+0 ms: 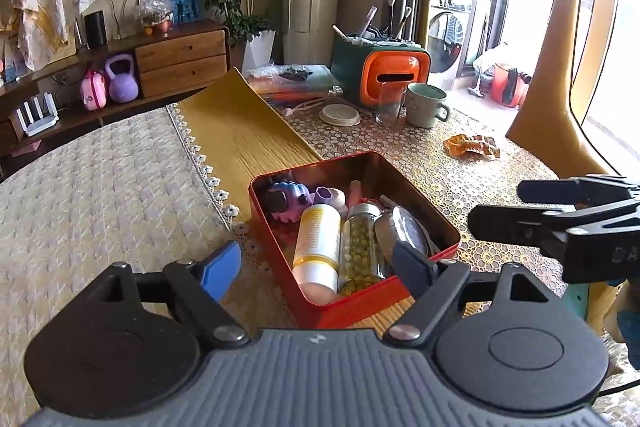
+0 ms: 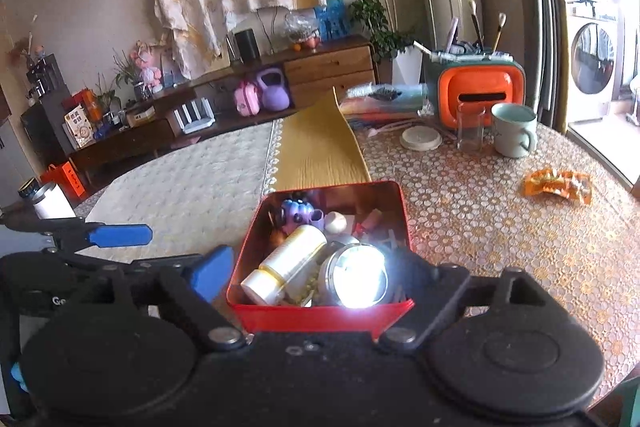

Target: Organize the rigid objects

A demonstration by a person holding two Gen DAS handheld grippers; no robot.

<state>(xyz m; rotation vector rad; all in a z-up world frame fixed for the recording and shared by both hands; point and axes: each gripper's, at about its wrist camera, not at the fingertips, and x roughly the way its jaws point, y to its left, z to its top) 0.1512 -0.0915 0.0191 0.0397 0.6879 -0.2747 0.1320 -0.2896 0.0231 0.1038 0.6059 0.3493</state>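
A red tin box (image 1: 280, 241) (image 2: 404, 211) sits on the table between a yellow runner and a patterned cloth. It holds a white and yellow bottle (image 1: 316, 247) (image 2: 288, 263), a glass jar of green beads (image 1: 360, 247), a round metal tin (image 1: 404, 231) (image 2: 356, 275) that glares in the right wrist view, a purple toy (image 1: 286, 197) (image 2: 298, 213) and small pieces. My left gripper (image 1: 316, 265) is open and empty, its fingers either side of the box's near end. My right gripper (image 2: 316, 269) is open and empty over the box's near edge; it also shows in the left wrist view (image 1: 532, 207).
At the table's far side stand an orange and green organizer with brushes (image 1: 380, 67) (image 2: 476, 87), a glass (image 1: 387, 103) (image 2: 470, 127), a mug (image 1: 426, 105) (image 2: 514, 129), a round lid (image 1: 340, 115) (image 2: 421, 138) and an orange wrapper (image 1: 472, 145) (image 2: 560, 185). A quilted cloth (image 1: 100, 195) lies to the left.
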